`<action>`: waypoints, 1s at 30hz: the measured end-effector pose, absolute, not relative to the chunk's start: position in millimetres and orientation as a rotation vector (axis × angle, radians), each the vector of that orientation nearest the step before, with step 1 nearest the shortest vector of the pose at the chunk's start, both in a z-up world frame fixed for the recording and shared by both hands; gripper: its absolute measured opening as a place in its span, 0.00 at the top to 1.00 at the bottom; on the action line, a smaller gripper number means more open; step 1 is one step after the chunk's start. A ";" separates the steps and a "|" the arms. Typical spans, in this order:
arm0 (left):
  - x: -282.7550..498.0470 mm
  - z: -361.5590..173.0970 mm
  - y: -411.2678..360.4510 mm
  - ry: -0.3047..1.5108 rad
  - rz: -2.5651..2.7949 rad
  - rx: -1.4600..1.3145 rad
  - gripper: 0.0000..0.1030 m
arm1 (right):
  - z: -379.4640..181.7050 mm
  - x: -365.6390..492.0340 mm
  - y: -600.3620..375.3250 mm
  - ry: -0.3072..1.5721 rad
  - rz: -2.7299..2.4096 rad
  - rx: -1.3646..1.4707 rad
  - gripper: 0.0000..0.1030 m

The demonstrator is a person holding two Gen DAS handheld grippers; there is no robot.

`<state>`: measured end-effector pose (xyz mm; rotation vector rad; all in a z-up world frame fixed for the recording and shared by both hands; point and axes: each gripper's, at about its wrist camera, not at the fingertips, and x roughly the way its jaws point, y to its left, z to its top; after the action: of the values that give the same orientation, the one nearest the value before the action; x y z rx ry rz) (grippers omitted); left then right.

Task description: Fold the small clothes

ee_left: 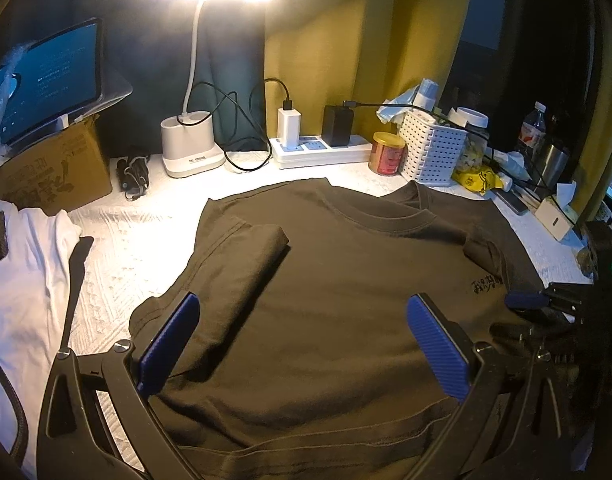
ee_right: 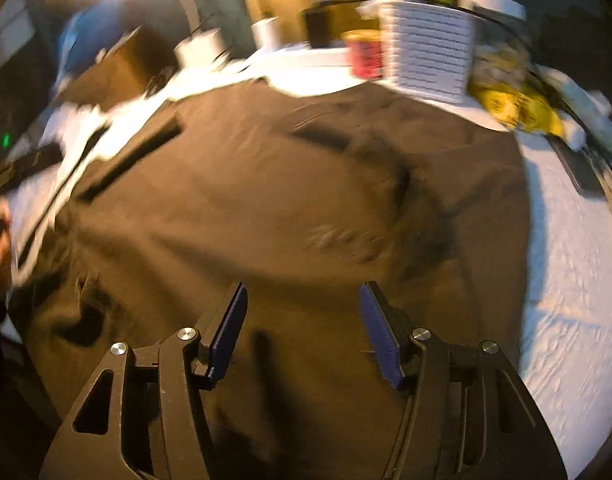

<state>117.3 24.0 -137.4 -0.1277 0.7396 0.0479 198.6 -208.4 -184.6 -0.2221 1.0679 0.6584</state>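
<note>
**Dark tee spread flat, both grippers standing open above it**

From my left wrist view, I start at nine o'clock: a white garment (ee_left: 22, 280) lies bunched at the table's left edge, with a cardboard box (ee_left: 54, 172) behind it at ten o'clock and a lit tablet (ee_left: 50, 80) propped on top; at twelve o'clock the desk lamp (ee_left: 192, 140) glares over a white power strip (ee_left: 322, 152) carrying two chargers; toward one o'clock I see a red tin (ee_left: 387, 154), then a white perforated basket (ee_left: 434, 148) and a yellow packet (ee_left: 478, 178) just beside it.

The dark T-shirt (ee_left: 326, 300) fills the middle of the white textured table cover (ee_left: 138, 240), collar at twelve o'clock, its left sleeve folded inward across the chest at ten o'clock; a small black print sits near its right side at three o'clock.

My left gripper (ee_left: 302, 308) hangs over the shirt's lower half, blue pads spread wide with only flat cloth beneath; nothing is pinched. At three o'clock I can see a blue fingertip of the right gripper (ee_left: 526, 300) at the shirt's right edge.

The right wrist view is badly smeared, so I read it with caution; the right gripper (ee_right: 302, 292) has its jaws apart over the T-shirt (ee_right: 266, 200), and no cloth appears to be caught between them; the basket (ee_right: 430, 56) and tin (ee_right: 364, 54) sit at twelve to one o'clock, and bare table cover (ee_right: 566, 280) runs down the right at three o'clock.
</note>
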 end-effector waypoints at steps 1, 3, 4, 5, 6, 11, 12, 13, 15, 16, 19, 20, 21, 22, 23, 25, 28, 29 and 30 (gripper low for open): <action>116.2 -137.1 25.0 0.737 0.047 -0.128 0.01 | -180.6 194.3 -208.3 1.054 0.660 -0.229 0.40; 113.6 -137.2 28.7 0.732 0.048 -0.136 0.01 | -168.5 192.2 -213.5 1.003 0.626 -0.232 0.40; 112.7 -137.6 30.9 0.730 0.049 -0.142 0.01 | -164.0 195.2 -218.9 0.975 0.590 -0.231 0.40; 112.1 -138.4 33.0 0.730 0.051 -0.147 0.01 | -160.8 198.9 -224.3 0.949 0.550 -0.230 0.40; 112.2 -139.2 34.2 0.731 0.053 -0.151 0.01 | -158.5 202.9 -229.9 0.928 0.510 -0.229 0.40; 111.3 -143.0 40.1 0.739 0.066 -0.159 0.01 | -164.6 222.1 -239.7 0.968 0.410 -0.241 0.40; 111.6 -143.8 41.5 0.740 0.072 -0.161 0.01 | -168.9 221.8 -235.6 0.985 0.412 -0.251 0.40; 112.3 -144.6 43.4 0.742 0.078 -0.168 0.01 | -173.0 222.6 -234.1 0.997 0.416 -0.263 0.40; 114.2 -146.0 46.6 0.745 0.083 -0.181 0.01 | -180.4 221.4 -227.3 1.011 0.417 -0.285 0.40; 115.1 -146.9 47.6 0.747 0.085 -0.184 0.01 | -186.4 221.4 -226.5 1.019 0.406 -0.297 0.40; 116.6 -148.8 46.8 0.754 0.083 -0.179 0.01 | -196.1 223.1 -230.0 1.025 0.384 -0.287 0.70; 116.4 -149.1 46.3 0.755 0.080 -0.176 0.01 | -196.9 223.9 -234.1 1.020 0.378 -0.265 0.76; 116.3 -149.2 45.3 0.757 0.077 -0.172 0.01 | -197.2 224.8 -237.7 1.015 0.370 -0.255 0.84; 116.1 -149.2 44.6 0.757 0.075 -0.169 0.01 | -196.7 225.4 -240.4 1.014 0.373 -0.248 0.86; 115.7 -149.1 44.3 0.757 0.073 -0.168 0.01 | -196.1 225.5 -242.4 1.012 0.378 -0.236 0.90; 114.8 -148.1 43.7 0.755 0.069 -0.167 0.01 | -192.4 222.6 -244.7 0.999 0.382 -0.228 0.93; 110.7 -145.7 43.2 0.747 0.071 -0.166 0.01 | -181.0 212.9 -242.0 0.967 0.427 -0.219 0.94; 109.3 -145.3 43.2 0.745 0.072 -0.169 0.01 | -177.5 209.6 -240.4 0.959 0.443 -0.215 0.94; 108.7 -144.7 43.0 0.744 0.072 -0.170 0.01 | -174.3 206.5 -238.4 0.952 0.459 -0.215 0.94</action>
<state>108.6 43.0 -144.7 -0.1699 0.7437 0.0720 206.5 -238.4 -174.3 -0.2149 0.9522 0.4587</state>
